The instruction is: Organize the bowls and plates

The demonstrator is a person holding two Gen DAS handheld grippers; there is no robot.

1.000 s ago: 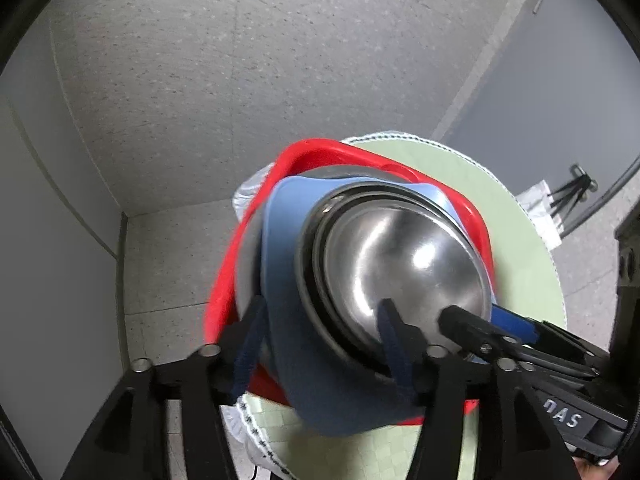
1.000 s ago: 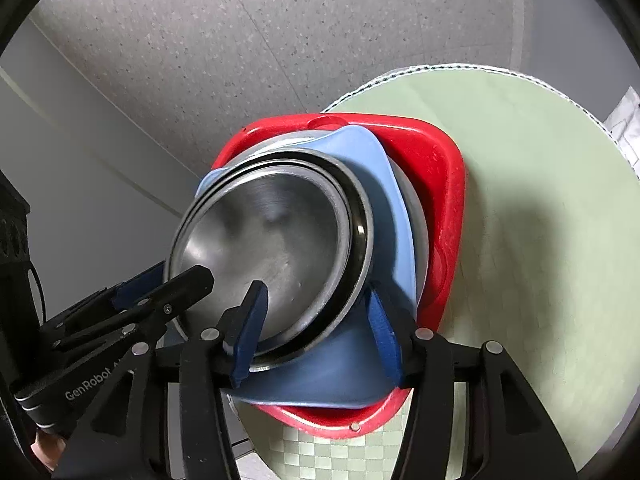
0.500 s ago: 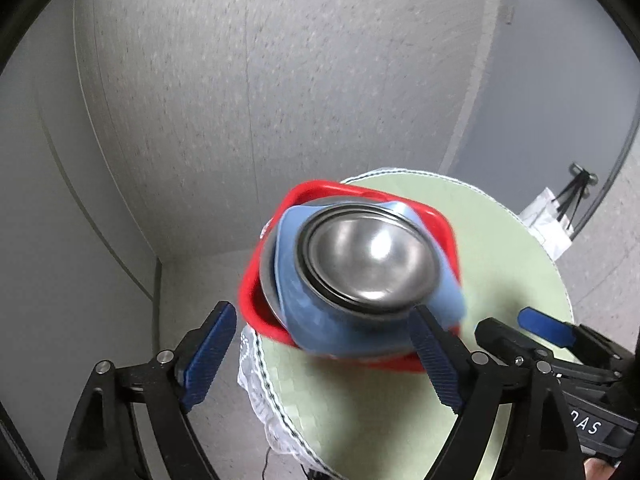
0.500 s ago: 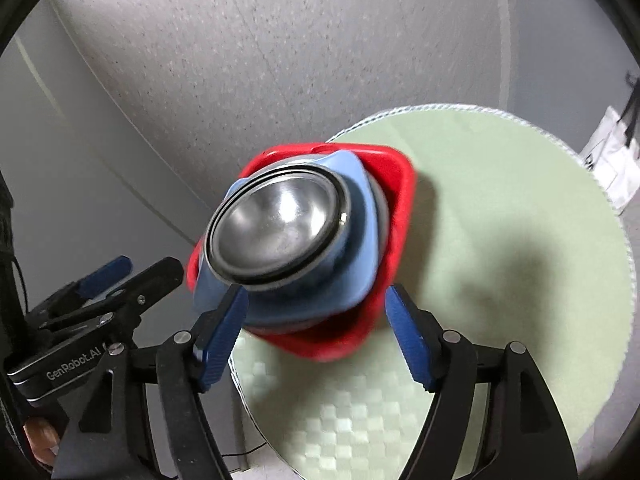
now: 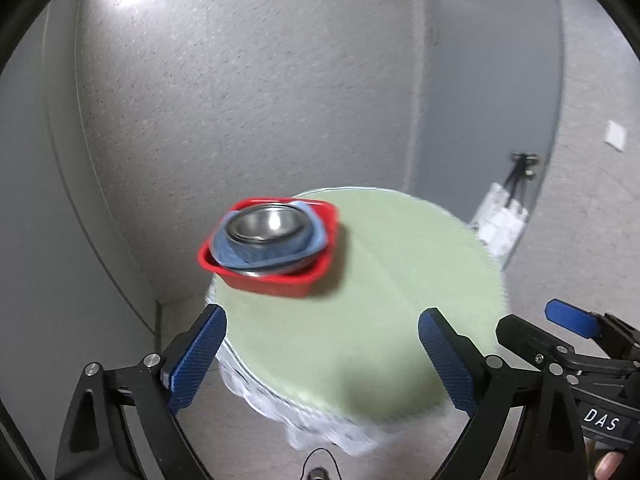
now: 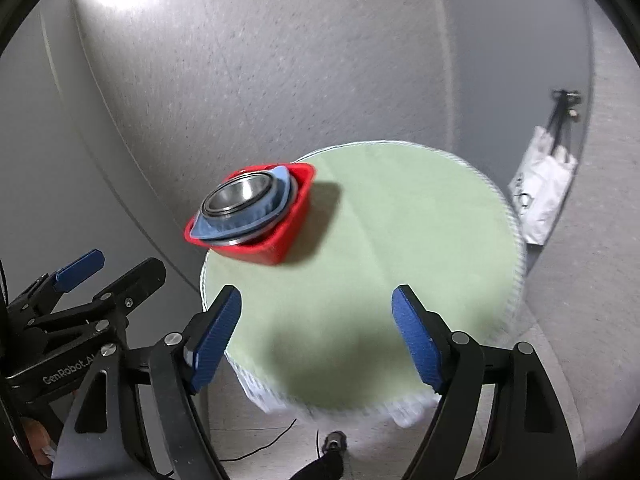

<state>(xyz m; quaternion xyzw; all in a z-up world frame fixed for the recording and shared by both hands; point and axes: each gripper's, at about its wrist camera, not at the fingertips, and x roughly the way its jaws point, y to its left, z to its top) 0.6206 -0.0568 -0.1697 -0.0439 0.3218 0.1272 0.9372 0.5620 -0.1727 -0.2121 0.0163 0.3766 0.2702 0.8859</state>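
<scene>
A stack sits at the far left of the round green table (image 5: 380, 320): a red square dish (image 5: 276, 280) holds a blue plate (image 5: 276, 250) and nested steel bowls (image 5: 266, 224). It also shows in the right wrist view, with the red dish (image 6: 276, 240), blue plate (image 6: 256, 214) and steel bowls (image 6: 236, 196) on the table (image 6: 380, 264). My left gripper (image 5: 322, 356) is open and empty, well back from the stack. My right gripper (image 6: 316, 332) is open and empty, also back from it.
A white bag (image 6: 544, 192) hangs by a black stand at the right, beyond the table. Grey walls close the corner behind the stack. A lace cloth edge (image 5: 280, 404) hangs below the table rim. Cables lie on the floor (image 6: 256, 448).
Both grippers opened, let go of the stack, and pulled back and up. The stack now rests on the table and looks much smaller.
</scene>
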